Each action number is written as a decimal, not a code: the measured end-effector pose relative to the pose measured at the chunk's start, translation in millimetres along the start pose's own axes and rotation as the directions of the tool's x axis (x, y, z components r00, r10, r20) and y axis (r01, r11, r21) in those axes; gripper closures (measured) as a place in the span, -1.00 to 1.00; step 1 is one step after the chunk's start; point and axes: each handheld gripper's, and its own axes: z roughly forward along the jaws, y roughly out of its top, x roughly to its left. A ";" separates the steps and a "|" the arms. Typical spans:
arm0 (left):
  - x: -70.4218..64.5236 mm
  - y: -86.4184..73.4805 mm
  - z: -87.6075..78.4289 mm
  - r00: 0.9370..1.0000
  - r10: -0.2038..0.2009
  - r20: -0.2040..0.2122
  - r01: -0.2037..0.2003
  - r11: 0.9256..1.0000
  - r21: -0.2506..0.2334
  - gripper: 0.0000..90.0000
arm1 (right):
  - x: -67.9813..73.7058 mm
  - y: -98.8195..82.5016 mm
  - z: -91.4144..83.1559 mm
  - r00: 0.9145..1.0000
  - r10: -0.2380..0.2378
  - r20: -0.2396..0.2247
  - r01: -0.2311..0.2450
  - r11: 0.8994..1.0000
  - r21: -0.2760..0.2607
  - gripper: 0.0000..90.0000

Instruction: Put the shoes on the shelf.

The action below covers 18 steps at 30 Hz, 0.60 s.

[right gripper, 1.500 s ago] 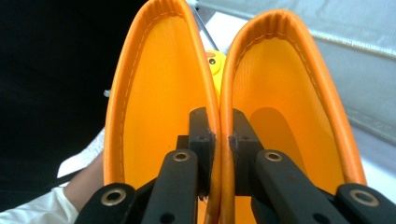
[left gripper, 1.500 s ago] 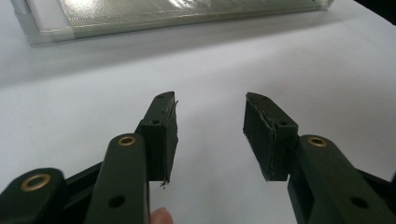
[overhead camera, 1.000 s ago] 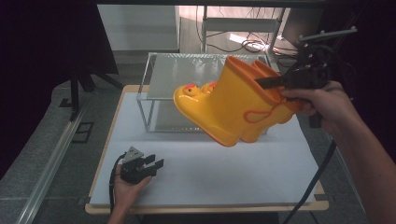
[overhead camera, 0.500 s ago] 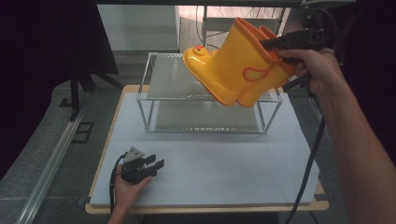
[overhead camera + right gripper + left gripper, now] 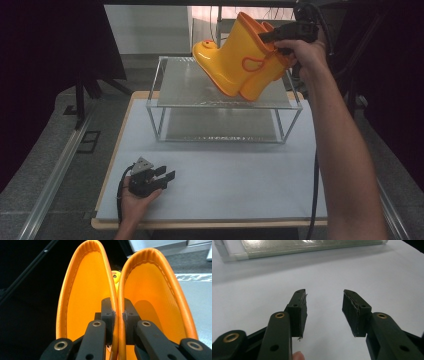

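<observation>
Pair of yellow rain boots (image 5: 237, 62), held tilted in the air above the top of the clear glass shelf (image 5: 165, 85) at the far side of the counter (image 5: 240, 185); soles hidden from the right tool's camera, the near boot partly covering the far one. The right tool (image 5: 272, 36) is clenched on the two adjoining boot rims (image 5: 117, 307), one jaw inside each shaft. The left tool (image 5: 165, 175) rests released at the near left, jaws apart over bare counter.
</observation>
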 end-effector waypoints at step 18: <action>-1.6 3.2 -4.4 1.000 0.006 0.005 -0.006 1.000 -0.017 0.21 | -4.8 3.9 40.6 0.992 0.000 0.123 -0.006 0.999 0.049 0.82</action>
